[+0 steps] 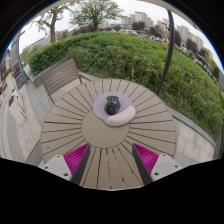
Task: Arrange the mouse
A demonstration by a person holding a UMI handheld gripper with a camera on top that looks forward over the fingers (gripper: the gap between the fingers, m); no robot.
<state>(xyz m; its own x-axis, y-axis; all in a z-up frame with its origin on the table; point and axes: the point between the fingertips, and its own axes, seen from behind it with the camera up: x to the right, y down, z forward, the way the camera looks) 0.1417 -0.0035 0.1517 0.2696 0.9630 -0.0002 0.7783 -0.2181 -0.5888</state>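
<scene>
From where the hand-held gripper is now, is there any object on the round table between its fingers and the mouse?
Nothing visible does. The hand-held gripper is open, and only bare wooden slats of the round table lie between its fingers and the mouse, which rests on a round mat beyond them, beside a small dark object.

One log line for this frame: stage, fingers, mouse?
stage: approach | gripper: fingers open, empty | mouse: on round pad, wooden table, beyond fingers

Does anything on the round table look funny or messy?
Nothing looks spilled or broken. A dark mouse sits on a round pale mat with a white wrist rest curving beside it, on the wooden table. The tongs are open, well short of them.
</scene>
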